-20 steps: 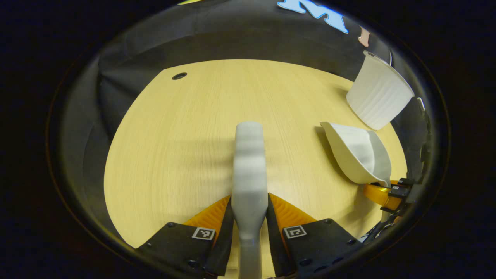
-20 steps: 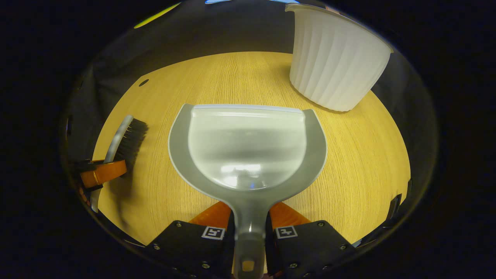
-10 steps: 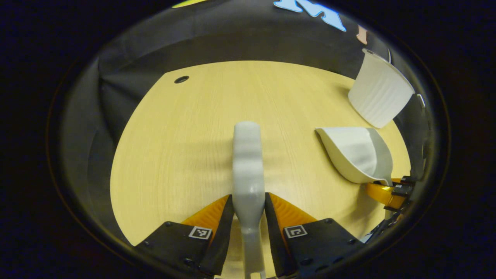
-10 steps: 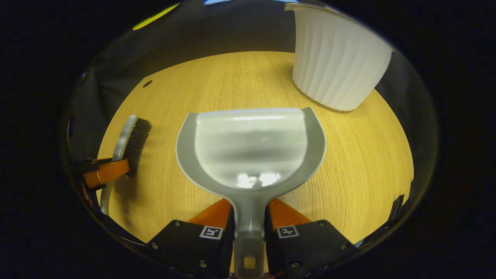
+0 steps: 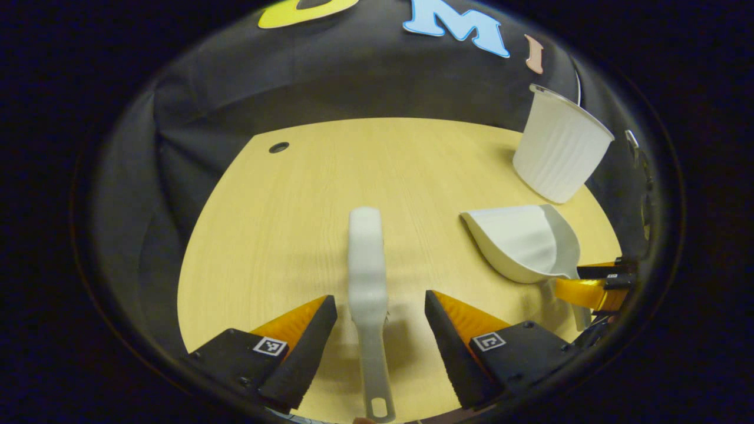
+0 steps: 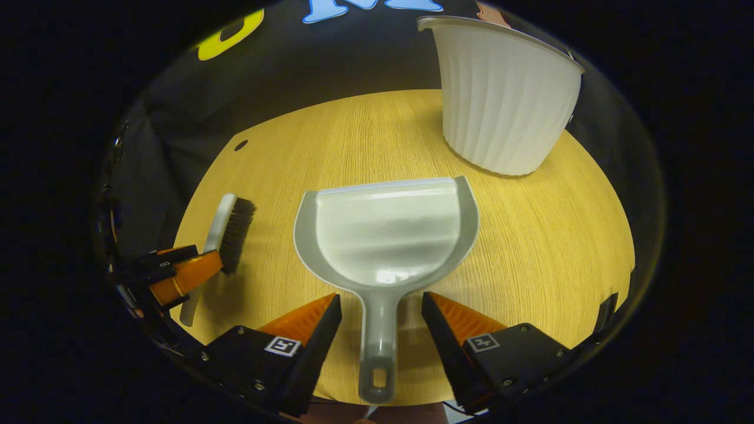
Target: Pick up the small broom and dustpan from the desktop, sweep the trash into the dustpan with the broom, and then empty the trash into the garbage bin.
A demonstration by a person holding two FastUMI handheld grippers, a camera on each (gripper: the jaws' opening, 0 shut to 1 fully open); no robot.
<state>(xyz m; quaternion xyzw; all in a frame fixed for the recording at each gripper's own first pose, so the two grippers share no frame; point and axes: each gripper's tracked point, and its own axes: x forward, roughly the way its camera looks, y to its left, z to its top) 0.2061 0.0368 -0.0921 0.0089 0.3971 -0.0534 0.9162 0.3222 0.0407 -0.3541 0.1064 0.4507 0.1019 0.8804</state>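
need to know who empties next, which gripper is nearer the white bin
Right. The right gripper straddles the dustpan just before the bin; the left gripper sits farther off, around the broom.

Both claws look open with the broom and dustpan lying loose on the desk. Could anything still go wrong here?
Possibly. The left gripper and right gripper straddle the broom and dustpan handles; pulling back crookedly could drag either. The garbage bin stands near the dustpan's lip, so a nudge forward might bump it.
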